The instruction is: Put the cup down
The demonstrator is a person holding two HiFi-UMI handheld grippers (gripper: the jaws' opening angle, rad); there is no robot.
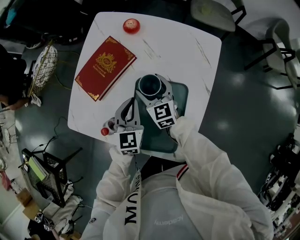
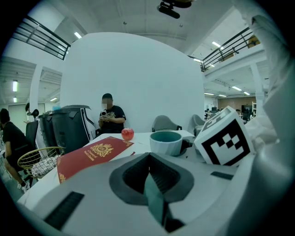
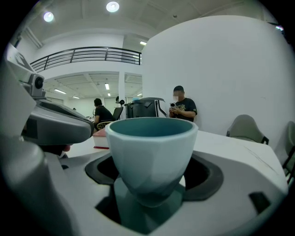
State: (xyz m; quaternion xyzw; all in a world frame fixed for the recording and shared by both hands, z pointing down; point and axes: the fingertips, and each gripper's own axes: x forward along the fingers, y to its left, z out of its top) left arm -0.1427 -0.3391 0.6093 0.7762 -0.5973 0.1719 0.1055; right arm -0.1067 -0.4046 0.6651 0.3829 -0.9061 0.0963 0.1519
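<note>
A pale blue-green cup [image 1: 150,84] [image 3: 152,143] with a dark teal inside stands upright between the jaws of my right gripper [image 1: 150,92] [image 3: 152,186], which is shut on it. The cup's base is at or just above a dark teal tray [image 1: 181,94] near the white table's front edge; I cannot tell whether it touches. In the left gripper view the cup [image 2: 166,142] is ahead and to the right. My left gripper [image 1: 127,107] [image 2: 148,156] is beside the tray's left edge, shut with nothing in it.
A red book with gold print [image 1: 105,67] lies on the white table [image 1: 197,51] left of the tray. A red apple [image 1: 131,26] is at the far edge, a small red object [image 1: 105,131] by the near left edge. A wire basket [image 1: 43,65] and chairs [image 1: 213,14] stand around.
</note>
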